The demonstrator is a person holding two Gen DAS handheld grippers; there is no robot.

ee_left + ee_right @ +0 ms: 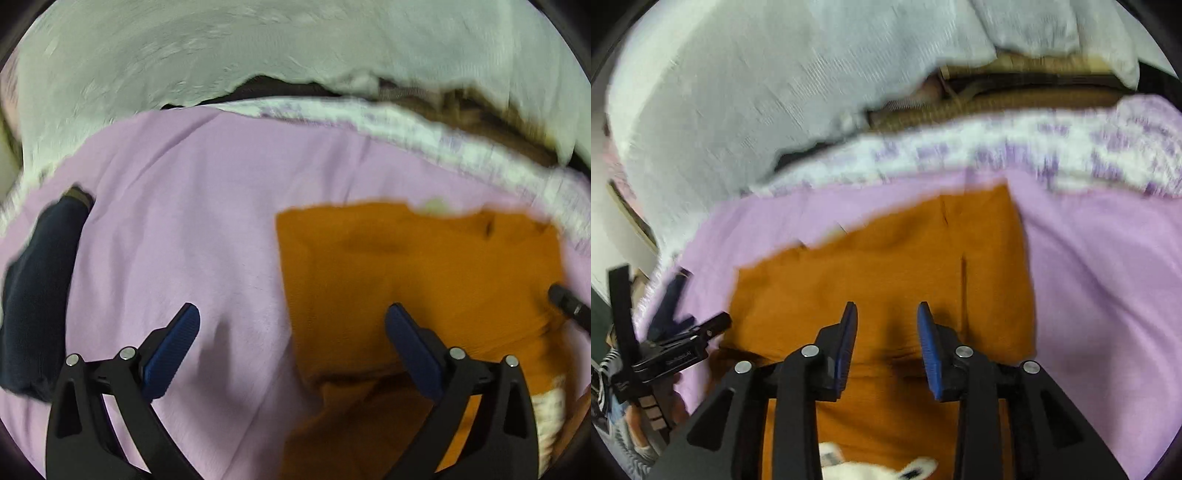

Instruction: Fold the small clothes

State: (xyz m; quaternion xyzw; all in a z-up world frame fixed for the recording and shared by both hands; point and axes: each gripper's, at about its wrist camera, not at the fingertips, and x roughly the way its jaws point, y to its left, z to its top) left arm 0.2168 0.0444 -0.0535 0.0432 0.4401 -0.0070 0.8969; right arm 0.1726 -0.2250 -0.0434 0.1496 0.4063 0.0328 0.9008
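Note:
An orange garment point(417, 280) lies flat on a lilac sheet point(184, 221); it also fills the middle of the right wrist view point(886, 273). My left gripper point(291, 317) is wide open and empty, hovering over the garment's left edge. My right gripper point(886, 314) is partly open and empty, just above the garment's near part. A white label point(871, 467) shows at the garment's near edge. The right gripper's tip point(569, 306) shows at the right of the left wrist view. The left gripper point(683, 343) shows at the left of the right wrist view.
A dark navy garment point(37, 295) lies on the sheet at the left. A pale grey-white blanket point(221, 55) is heaped beyond the sheet's white patterned border point(960, 155). Brown wooden furniture point(1015, 96) shows behind.

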